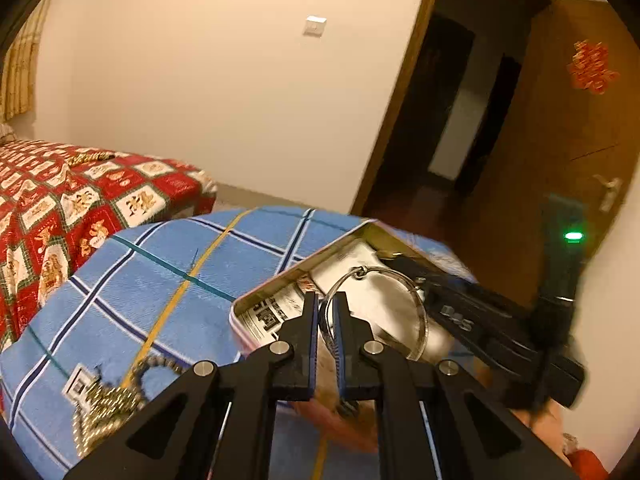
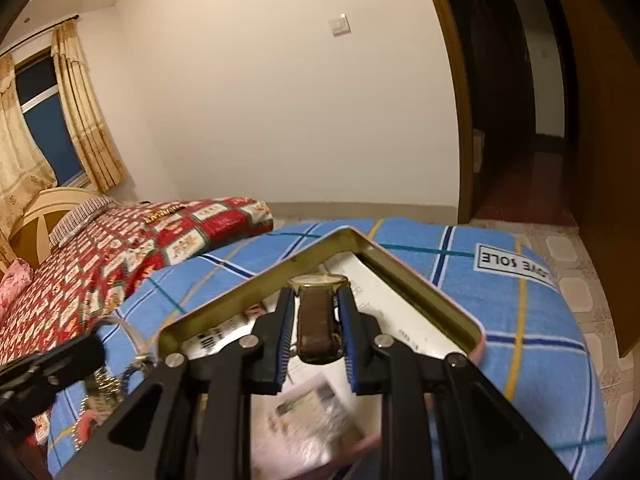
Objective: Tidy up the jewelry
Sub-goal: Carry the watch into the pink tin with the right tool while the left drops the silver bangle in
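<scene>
An open tin box [image 1: 256,295] with a gold inner wall and paper lining lies on a blue plaid cushion [image 1: 160,272]. My left gripper [image 1: 325,300] is shut on a silver bangle [image 1: 384,276] and holds it over the box. My right gripper [image 2: 317,295] is shut on a watch [image 2: 318,316] with a brown strap and gold case, over the same box [image 2: 424,280]. The right gripper's black body [image 1: 480,320] shows at the right in the left wrist view. A beaded gold chain [image 1: 108,400] lies on the cushion left of the box.
A bed with a red patterned cover [image 1: 60,208] stands at the left, with a small gold item [image 1: 88,157] on it. A wooden door [image 1: 560,140] stands open at the right. The cushion [image 2: 520,320] carries a white label [image 2: 516,268]. Tiled floor [image 2: 576,264] lies beyond.
</scene>
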A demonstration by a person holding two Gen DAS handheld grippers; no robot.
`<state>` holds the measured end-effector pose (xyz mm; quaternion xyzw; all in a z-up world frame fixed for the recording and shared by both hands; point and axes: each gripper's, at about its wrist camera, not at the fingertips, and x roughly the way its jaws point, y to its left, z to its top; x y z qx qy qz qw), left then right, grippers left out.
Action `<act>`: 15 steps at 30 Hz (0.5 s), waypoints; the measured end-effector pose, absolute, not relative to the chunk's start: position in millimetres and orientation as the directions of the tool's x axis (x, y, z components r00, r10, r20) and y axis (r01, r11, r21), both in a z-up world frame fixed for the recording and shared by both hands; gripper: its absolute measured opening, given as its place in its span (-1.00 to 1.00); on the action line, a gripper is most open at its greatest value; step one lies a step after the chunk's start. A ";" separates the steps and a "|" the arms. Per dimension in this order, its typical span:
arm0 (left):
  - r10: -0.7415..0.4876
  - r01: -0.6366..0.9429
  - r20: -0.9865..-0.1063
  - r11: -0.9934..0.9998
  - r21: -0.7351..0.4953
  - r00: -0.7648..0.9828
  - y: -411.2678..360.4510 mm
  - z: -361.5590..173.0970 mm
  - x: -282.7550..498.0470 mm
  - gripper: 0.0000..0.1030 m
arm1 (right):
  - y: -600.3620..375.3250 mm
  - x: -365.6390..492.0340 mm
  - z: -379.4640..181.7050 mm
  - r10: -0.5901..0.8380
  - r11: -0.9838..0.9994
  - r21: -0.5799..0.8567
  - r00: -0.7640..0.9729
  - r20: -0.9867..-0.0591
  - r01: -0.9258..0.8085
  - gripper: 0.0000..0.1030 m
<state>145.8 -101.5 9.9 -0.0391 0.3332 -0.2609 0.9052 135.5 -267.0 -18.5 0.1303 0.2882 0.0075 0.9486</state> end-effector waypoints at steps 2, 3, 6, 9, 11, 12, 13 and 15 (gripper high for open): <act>-0.472 0.423 -0.616 0.874 -0.238 0.630 -110.9 -1.4 157.6 -0.88 | -270.0 140.8 -23.8 0.084 0.967 0.247 0.828 -0.555 0.068 -0.51; -0.459 0.406 -0.637 0.882 -0.240 0.619 -113.6 -8.3 163.6 -0.88 | -271.0 141.4 -25.8 0.086 0.967 0.247 0.824 -0.560 0.067 -0.51; -0.424 0.380 -0.671 0.898 -0.223 0.608 -119.0 -20.7 172.6 -0.85 | -272.0 141.4 -33.3 0.074 0.974 0.217 0.807 -0.586 0.068 -0.51; -0.400 0.371 -0.692 0.907 -0.202 0.601 -122.1 -28.3 176.9 -0.79 | -273.1 136.4 -29.0 0.069 0.979 0.195 0.810 -0.582 0.057 -0.24; -0.408 0.371 -0.697 0.903 -0.215 0.589 -121.6 -27.9 178.3 -0.56 | -278.7 133.1 -25.7 0.054 0.976 0.203 0.819 -0.572 0.078 0.46; -0.407 0.369 -0.698 0.904 -0.216 0.589 -120.1 -26.4 177.7 -0.42 | -281.6 128.9 -23.3 0.050 0.972 0.218 0.831 -0.555 0.087 0.50; -0.413 0.375 -0.688 0.901 -0.217 0.596 -118.4 -23.7 175.4 -0.18 | -285.3 121.8 -19.5 0.044 0.966 0.237 0.845 -0.533 0.099 0.50; -0.409 0.377 -0.656 0.904 -0.200 0.634 -114.5 -13.4 164.7 0.19 | -299.1 98.9 -8.5 -0.019 0.945 0.282 0.886 -0.462 0.167 0.50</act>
